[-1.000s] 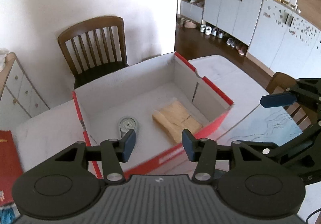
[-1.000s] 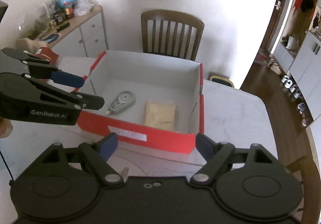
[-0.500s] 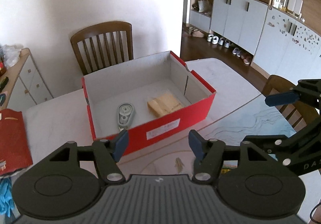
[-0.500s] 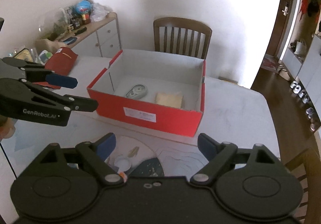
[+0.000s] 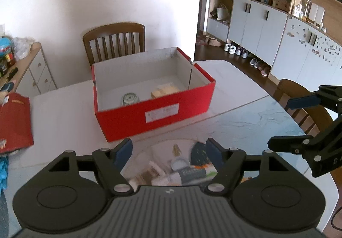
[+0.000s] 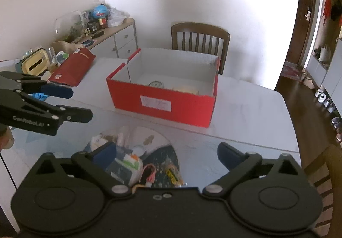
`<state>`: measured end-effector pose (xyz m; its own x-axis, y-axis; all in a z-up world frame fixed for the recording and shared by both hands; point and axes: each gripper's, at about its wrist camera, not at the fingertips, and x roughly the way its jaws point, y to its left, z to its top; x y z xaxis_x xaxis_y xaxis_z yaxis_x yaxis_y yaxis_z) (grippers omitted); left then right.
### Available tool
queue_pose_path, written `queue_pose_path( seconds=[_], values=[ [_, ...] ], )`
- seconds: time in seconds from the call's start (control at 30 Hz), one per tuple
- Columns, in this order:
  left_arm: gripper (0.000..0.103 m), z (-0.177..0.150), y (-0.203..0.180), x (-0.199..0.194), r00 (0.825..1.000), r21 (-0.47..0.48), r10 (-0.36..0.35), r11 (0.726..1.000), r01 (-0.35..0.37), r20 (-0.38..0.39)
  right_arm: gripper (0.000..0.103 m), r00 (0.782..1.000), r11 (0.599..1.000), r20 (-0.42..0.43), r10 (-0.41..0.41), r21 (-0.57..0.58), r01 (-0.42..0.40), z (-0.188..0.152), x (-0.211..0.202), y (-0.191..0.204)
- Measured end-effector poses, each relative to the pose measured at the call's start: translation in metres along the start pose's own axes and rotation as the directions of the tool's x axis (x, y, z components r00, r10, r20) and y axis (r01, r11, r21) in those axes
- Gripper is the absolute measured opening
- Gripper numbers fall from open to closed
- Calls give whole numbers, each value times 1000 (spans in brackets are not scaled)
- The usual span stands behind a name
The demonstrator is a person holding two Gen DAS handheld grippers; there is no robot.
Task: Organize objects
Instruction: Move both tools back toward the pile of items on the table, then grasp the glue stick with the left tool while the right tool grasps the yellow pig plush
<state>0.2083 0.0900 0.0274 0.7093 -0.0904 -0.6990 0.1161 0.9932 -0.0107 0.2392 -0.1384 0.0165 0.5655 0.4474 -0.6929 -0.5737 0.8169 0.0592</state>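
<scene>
An open red shoebox (image 5: 154,110) (image 6: 162,103) stands on the white table. Inside it lie a grey tape dispenser (image 5: 129,98) and a tan pad (image 5: 164,90). A blurred pile of small items (image 5: 177,169) (image 6: 136,161) lies on the table on the near side of the box, under both grippers. My left gripper (image 5: 168,150) hovers over this pile with its jaws opening and nothing gripped. My right gripper (image 6: 166,152) hangs beside it, jaws opening very wide, also empty. Each gripper shows in the other's view: right gripper (image 5: 282,123), left gripper (image 6: 79,104).
A red packet (image 5: 15,122) (image 6: 72,67) lies at the table's left end. A wooden chair (image 5: 115,41) stands behind the box, and another chair (image 5: 299,97) at the right edge. A cluttered sideboard (image 6: 106,39) lines the left wall.
Both grippers have drawn back from the box, which now sits farther off. The pile of small items has come into view beneath them. Both pairs of jaws have widened.
</scene>
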Motion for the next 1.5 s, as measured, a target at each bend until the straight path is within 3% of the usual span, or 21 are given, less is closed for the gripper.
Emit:
queue_pose_path(
  seconds=[0.07, 0.3, 0.53, 0.77, 1.03, 1.5],
  values=[
    [82, -11, -5, -5, 1000, -14, 9, 1000, -9, 9, 102, 1000, 1000, -4, -6, 0, 6, -7, -1, -1],
    [82, -49, -25, -10, 1000, -50, 11, 999, -11, -8, 102, 1000, 1000, -26, 1, 28, 0, -29, 4, -3],
    [102, -85, -41, -5, 999, -89, 11, 996, -15, -50, 102, 998, 1000, -61, 6, 24, -4, -45, 15, 0],
    [103, -120, -52, 12, 993, -145, 12, 989, -29, -118, 102, 995, 1000, -103, 0, 30, 3, -61, 28, 1],
    [103, -155, -69, 38, 981, -135, 49, 988, -75, -185, 102, 989, 999, -149, -6, 39, 12, -74, 45, 7],
    [103, -173, -74, 57, 966, -108, 154, 978, -179, -210, 102, 984, 995, -180, -19, 95, 36, -78, 75, 25]
  ],
)
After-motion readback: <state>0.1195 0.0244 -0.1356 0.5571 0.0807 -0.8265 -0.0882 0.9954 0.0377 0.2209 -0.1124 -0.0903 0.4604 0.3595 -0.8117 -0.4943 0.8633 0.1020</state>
